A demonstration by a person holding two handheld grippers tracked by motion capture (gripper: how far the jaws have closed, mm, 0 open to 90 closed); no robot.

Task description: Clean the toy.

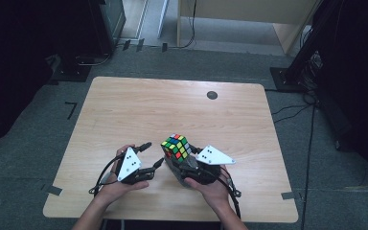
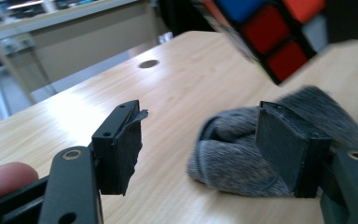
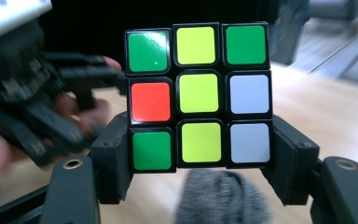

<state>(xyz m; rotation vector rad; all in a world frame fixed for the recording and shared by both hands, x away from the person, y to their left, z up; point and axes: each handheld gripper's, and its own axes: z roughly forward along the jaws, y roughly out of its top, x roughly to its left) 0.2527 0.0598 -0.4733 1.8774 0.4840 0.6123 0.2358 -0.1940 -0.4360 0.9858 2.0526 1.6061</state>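
A scrambled Rubik's cube [image 1: 176,146] is held up off the wooden table [image 1: 172,110], with my right gripper [image 1: 178,159] shut on its lower layer. In the right gripper view the cube [image 3: 198,93] shows a face of green, yellow, white and one orange sticker, and both pads of the right gripper [image 3: 198,151] press on its bottom row. A grey knitted cloth [image 1: 174,171] lies bunched on the table under the cube. My left gripper [image 1: 152,155] stands open just left of it. In the left gripper view the cloth [image 2: 233,154] sits beyond the wide jaws of the left gripper [image 2: 200,135], touching neither pad.
A small dark round spot [image 1: 212,95] marks the table's far side. Dark equipment stands [image 1: 311,48] and cables lie on the floor around the table. The table's front edge runs close below both hands.
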